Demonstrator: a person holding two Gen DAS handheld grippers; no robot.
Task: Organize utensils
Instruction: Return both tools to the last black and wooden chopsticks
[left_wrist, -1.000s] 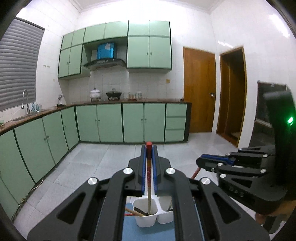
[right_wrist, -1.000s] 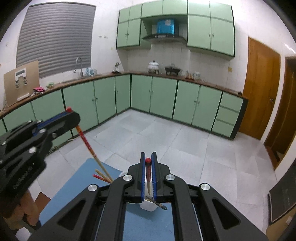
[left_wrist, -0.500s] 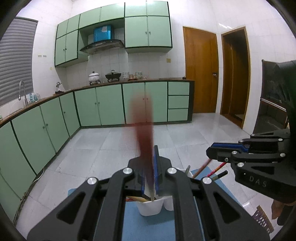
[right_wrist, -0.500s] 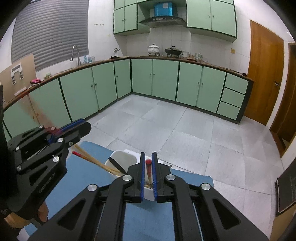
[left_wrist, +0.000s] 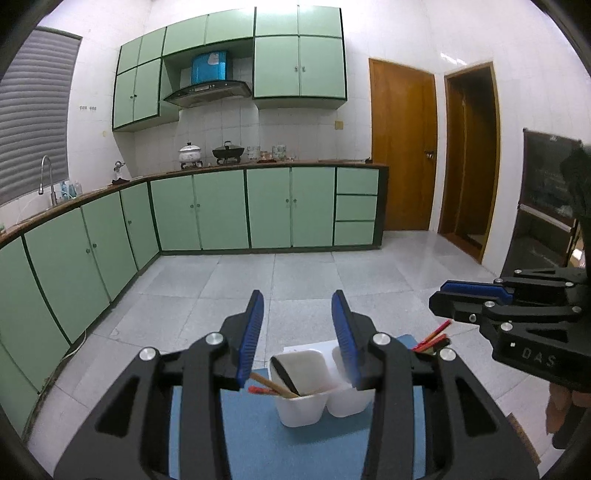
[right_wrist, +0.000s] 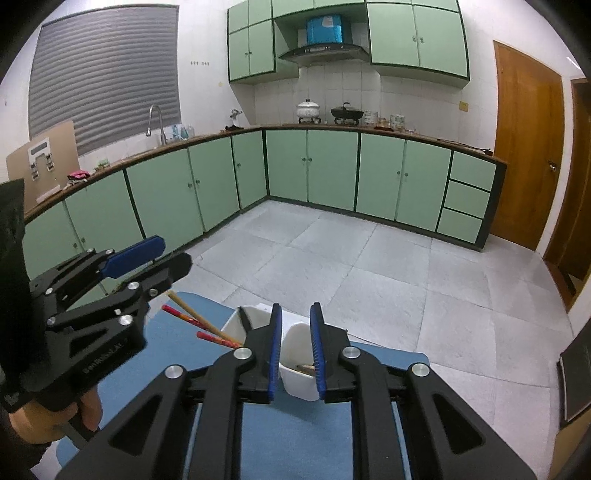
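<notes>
- The left gripper (left_wrist: 297, 325) stands wide open and holds nothing; just below its fingers is the white two-cup holder (left_wrist: 301, 406) on the blue mat (left_wrist: 258, 435).
- The right gripper (right_wrist: 295, 339) is narrowly open and empty, above the holder's right cup, whose contents are mostly hidden.
- Red-tipped chopsticks (right_wrist: 201, 325) lean out of the left cup.

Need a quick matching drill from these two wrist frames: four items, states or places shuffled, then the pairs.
Items:
1. left gripper
2. chopsticks
3. mat
4. right gripper

States or places:
A. blue, under the white holder
B. jaws wide open, empty
C. leaning out of the holder's left cup
D. jaws part open over the holder's right cup, empty

Pairs: 1-B, 2-C, 3-A, 4-D
</notes>
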